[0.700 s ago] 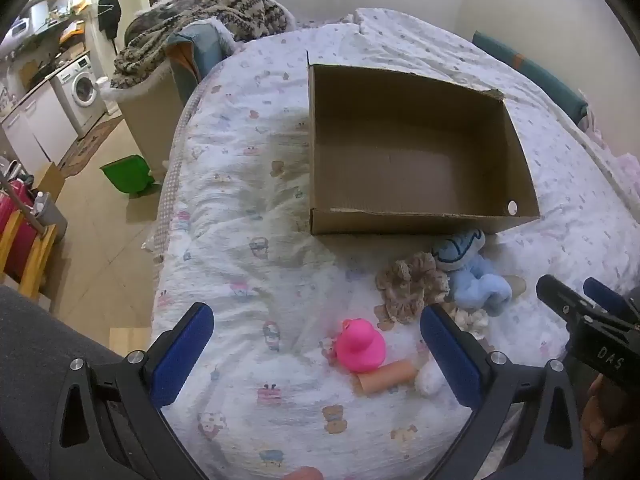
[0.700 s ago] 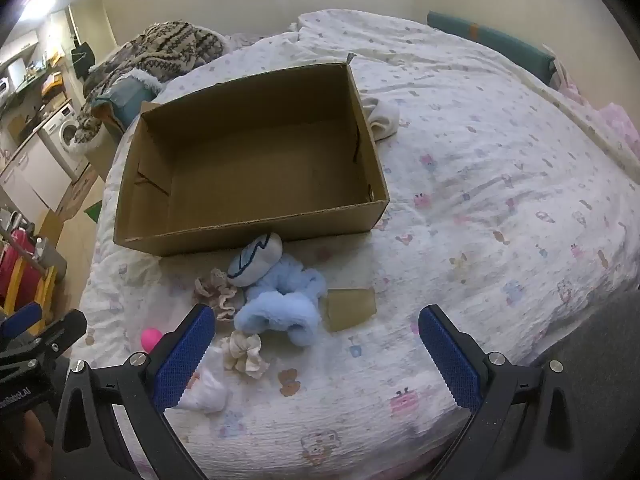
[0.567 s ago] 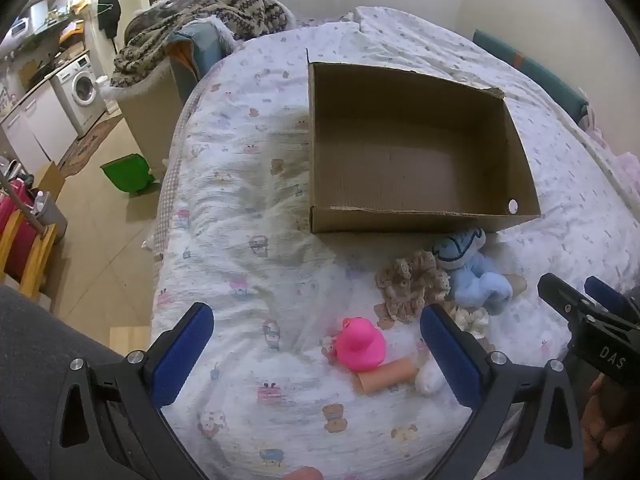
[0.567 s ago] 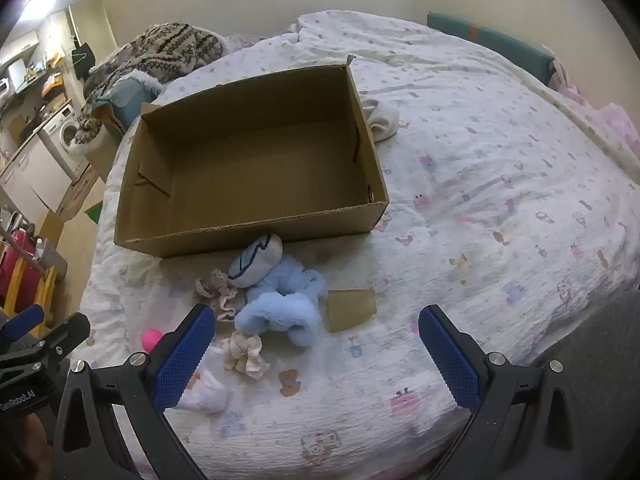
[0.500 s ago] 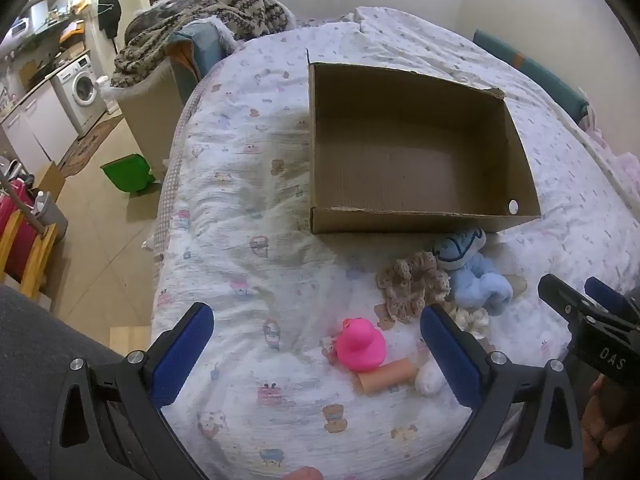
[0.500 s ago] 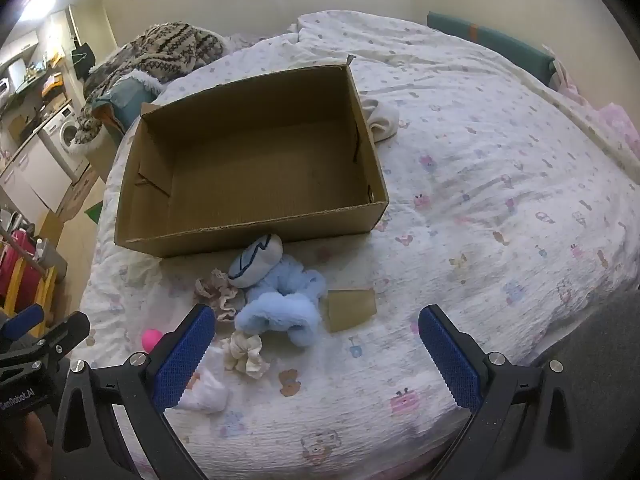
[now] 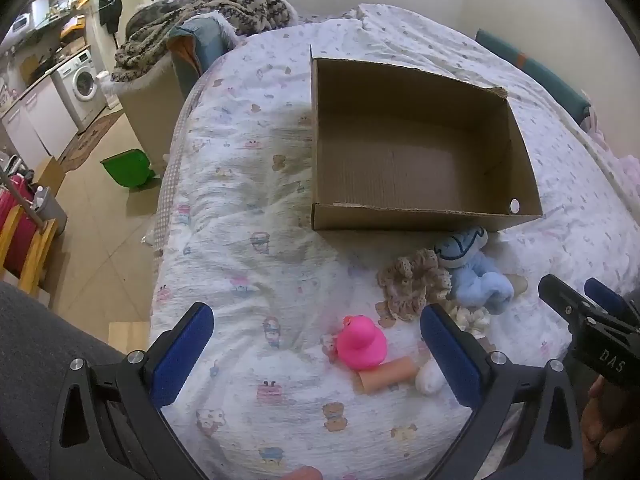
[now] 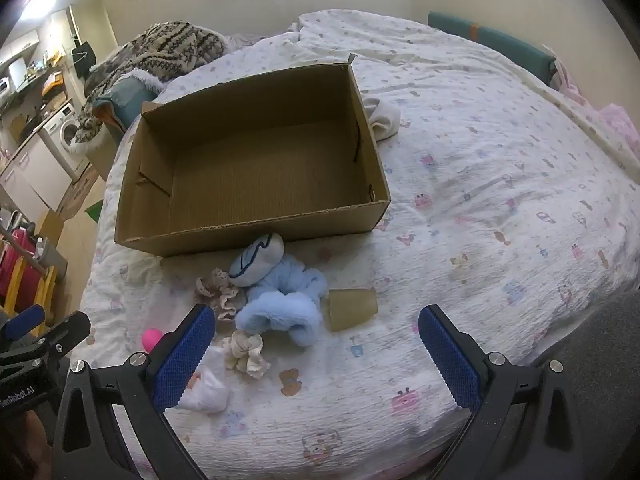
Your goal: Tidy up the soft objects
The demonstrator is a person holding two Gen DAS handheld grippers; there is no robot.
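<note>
Left wrist view: left gripper (image 7: 316,340) hovers over the bed (image 7: 248,240), fingers spread wide, nothing between them. Cardboard box (image 7: 416,216) sits at 12 o'clock, corrugated, open-topped, bare inside. Soft pile lies just below its near wall, around 2 o'clock of the gripper: beige crochet scrunchie (image 7: 412,284), fluffy blue plush scrunchie (image 7: 480,284), rolled white-blue sock (image 7: 460,242) touching the box wall. Pink rubber duck (image 7: 362,342) and a tan tube (image 7: 386,374) lie near the right finger (smooth and hard-looking, probably not for sorting). Right gripper's tip shows at 3 o'clock.

Right wrist view: right gripper (image 8: 316,340) also spread, holding nothing. Blue plush scrunchie (image 8: 280,304) at 11 o'clock, cream frilly scrunchie (image 8: 244,352) and a white cloth wad (image 8: 204,390) by the left finger, brown paper cup (image 8: 352,308) at 12. Another white cloth (image 8: 384,118) lies beyond the box.

Judgement: sorting not yet begun; next move calls for lowering onto one soft item, likely the plush, and pinching its bulk.
</note>
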